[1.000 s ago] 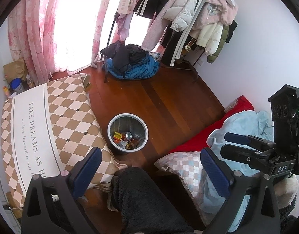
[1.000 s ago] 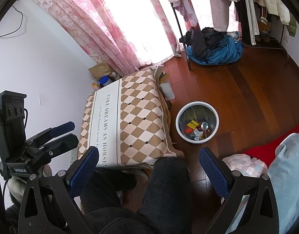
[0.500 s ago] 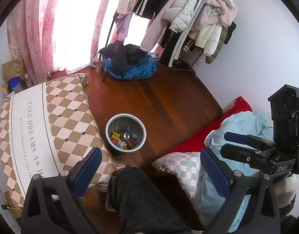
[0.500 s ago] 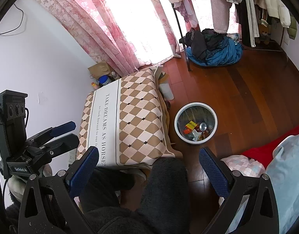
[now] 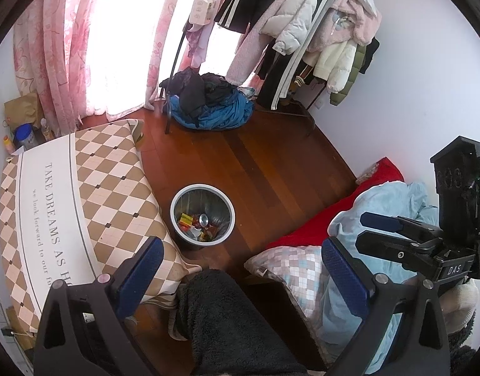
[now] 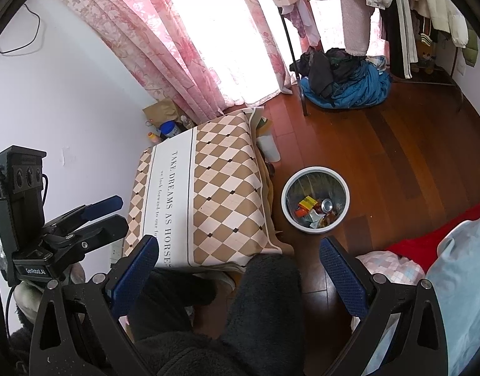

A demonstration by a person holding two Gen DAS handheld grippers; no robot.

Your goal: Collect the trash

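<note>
A round metal trash bin (image 5: 226, 233) with a white rim stands on the wooden floor beside the table; it also shows in the right wrist view (image 6: 315, 231). Inside lie a drink can (image 5: 204, 218), a yellow packet (image 5: 186, 218) and several wrappers. My left gripper (image 5: 241, 252) is open and empty, held high above the floor near the bin. My right gripper (image 6: 238, 249) is open and empty, also high up. Each gripper shows in the other's view, the right one (image 5: 393, 232) and the left one (image 6: 92, 216).
A low table with a checked cloth (image 5: 67, 194) stands left of the bin. Red and blue bedding and a checked pillow (image 5: 290, 263) lie right. A clothes pile (image 5: 208, 103) sits under a coat rack. Bottles and a paper bag (image 6: 163, 119) stand by the curtain.
Both grippers have drifted slightly; the bin and table sit a little lower-left in the views. Both stay open and empty.
</note>
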